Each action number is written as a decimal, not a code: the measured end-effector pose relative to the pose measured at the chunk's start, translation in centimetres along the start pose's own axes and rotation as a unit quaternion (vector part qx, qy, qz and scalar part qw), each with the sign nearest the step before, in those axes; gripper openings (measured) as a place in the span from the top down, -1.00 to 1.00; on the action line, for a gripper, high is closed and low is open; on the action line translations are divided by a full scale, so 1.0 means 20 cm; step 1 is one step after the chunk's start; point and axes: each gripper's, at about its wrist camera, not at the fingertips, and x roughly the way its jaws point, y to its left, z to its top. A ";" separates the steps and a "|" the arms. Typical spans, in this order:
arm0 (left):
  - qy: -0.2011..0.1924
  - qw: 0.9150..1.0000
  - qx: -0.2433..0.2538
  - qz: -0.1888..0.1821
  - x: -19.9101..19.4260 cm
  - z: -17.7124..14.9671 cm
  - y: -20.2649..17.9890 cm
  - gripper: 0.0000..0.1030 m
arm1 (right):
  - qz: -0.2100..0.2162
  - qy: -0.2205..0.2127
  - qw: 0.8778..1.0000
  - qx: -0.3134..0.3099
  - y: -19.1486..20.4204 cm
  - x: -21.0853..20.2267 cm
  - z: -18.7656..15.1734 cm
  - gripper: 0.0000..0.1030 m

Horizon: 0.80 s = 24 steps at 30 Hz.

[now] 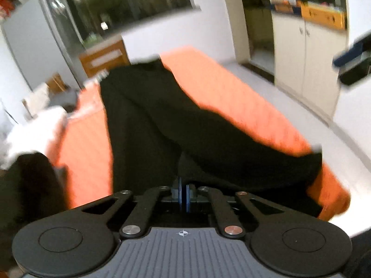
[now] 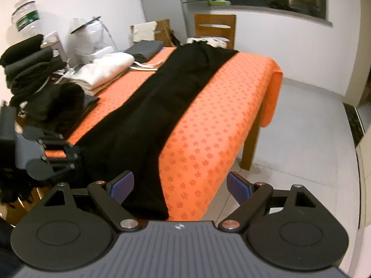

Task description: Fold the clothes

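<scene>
Containers: you have no bin or basket in view; the finished pieces sit loose on the table's left side.
Folded white garment (image 2: 109,68): at 10 o'clock in your right wrist view, lying flat on the orange tablecloth (image 2: 208,125).
Folded grey garment (image 2: 143,49): just beyond the white one, at 11 o'clock, near the table's far edge.
Dark pile (image 2: 30,69): black clothes stacked at 9 to 10 o'clock, off the table's left side; you cannot tell what they rest on.
Black trousers (image 2: 162,97): spread flat on the tablecloth as one long band. Long axis runs from 6 o'clock near you up to 12 o'clock at the far edge. Far end lies beside the wooden chair (image 2: 214,29); near end reaches the near table edge. Which end is the waist cannot be told.
Left gripper (image 1: 184,193): your fingers are pressed together, blue pads nearly touching, with a fold of the black trousers (image 1: 185,129) pinched between them. The cloth rises toward the fingers at 6 o'clock. This view is blurred.
Left gripper, seen from the right (image 2: 76,154): at 9 o'clock, at the trousers' left edge near the near end.
Right gripper (image 2: 180,186): your fingers are spread wide, holding nothing, poised above the near end of the trousers and the near table edge.
Floor (image 2: 301,139): pale tiles at 3 o'clock.
</scene>
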 end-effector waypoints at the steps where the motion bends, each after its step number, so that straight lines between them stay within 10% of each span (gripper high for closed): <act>1: -0.016 1.000 0.000 0.004 -0.05 0.02 0.02 0.89 | 0.004 -0.004 1.000 -0.005 0.03 0.00 0.01 -0.77; 13: -0.205 0.971 0.094 -0.076 -0.63 0.29 0.21 0.90 | 0.025 -0.139 0.990 -0.016 0.69 -0.12 0.16 -0.69; 24: -0.185 0.965 0.045 -0.179 -0.62 0.30 0.40 0.89 | -0.030 -0.170 0.984 -0.039 0.98 -0.03 0.19 -0.43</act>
